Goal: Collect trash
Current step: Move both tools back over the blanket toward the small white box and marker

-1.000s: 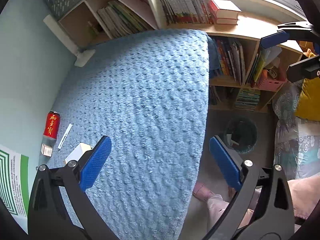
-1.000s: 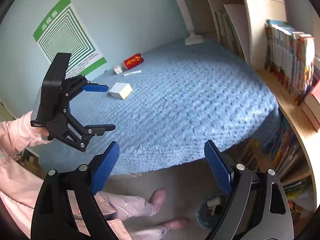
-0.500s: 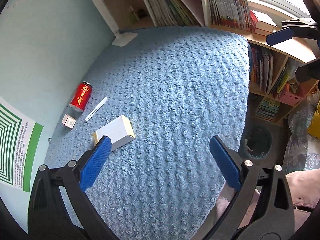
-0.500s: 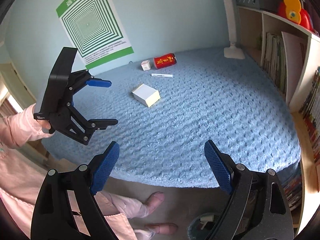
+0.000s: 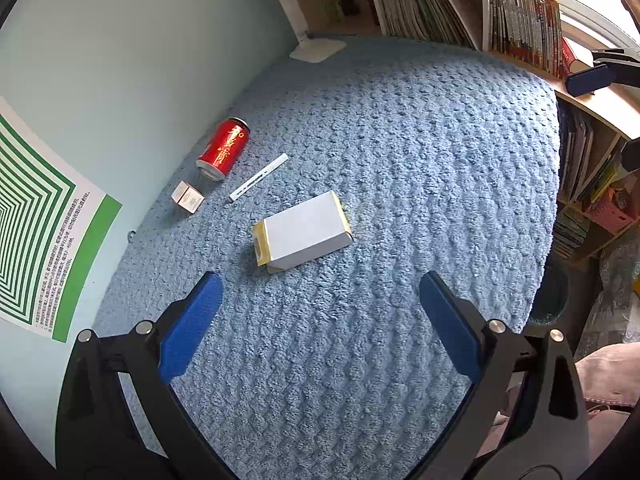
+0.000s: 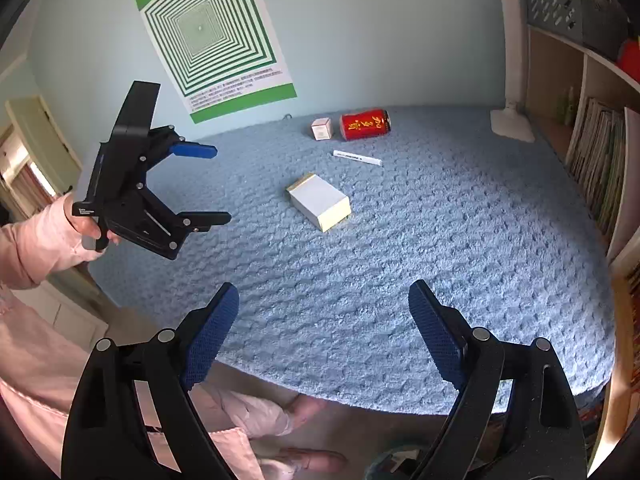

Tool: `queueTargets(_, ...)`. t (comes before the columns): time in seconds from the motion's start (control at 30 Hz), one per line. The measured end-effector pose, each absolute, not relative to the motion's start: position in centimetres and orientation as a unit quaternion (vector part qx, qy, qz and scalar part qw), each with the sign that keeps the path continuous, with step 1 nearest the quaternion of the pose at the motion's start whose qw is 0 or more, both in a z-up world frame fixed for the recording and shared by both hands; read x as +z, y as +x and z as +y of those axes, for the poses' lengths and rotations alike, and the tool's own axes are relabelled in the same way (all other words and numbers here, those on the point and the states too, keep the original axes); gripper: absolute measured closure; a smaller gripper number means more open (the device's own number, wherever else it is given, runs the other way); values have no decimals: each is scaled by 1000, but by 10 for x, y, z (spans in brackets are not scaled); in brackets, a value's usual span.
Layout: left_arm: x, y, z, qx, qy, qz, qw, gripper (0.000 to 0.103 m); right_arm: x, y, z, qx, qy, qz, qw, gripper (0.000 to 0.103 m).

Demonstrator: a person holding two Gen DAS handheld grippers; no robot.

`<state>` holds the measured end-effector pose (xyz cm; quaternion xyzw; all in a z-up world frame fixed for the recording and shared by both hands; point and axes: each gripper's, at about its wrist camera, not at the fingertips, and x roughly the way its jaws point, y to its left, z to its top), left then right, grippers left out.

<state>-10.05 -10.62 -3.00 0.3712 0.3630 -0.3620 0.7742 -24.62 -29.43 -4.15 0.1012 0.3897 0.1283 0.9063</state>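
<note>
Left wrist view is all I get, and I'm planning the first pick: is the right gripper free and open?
Observer: Yes. In the right wrist view the right gripper has its jaws wide apart, with nothing between them.
Operator: And the left one, seen from outside?
Observer: The left gripper is open and empty, held by a hand in a pink sleeve, to the left of the white box.
Operator: Is there anything in the bin?
Observer: The bin shows at the bottom edge, beside a foot. Something white seems to lie in it, but it is too small to name.
</note>
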Motion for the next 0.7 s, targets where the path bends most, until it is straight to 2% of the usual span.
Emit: queueTargets(0.7,-28,34,-54,-315,395,355,787,7,-40,-93,-254,162,63,404,898,17)
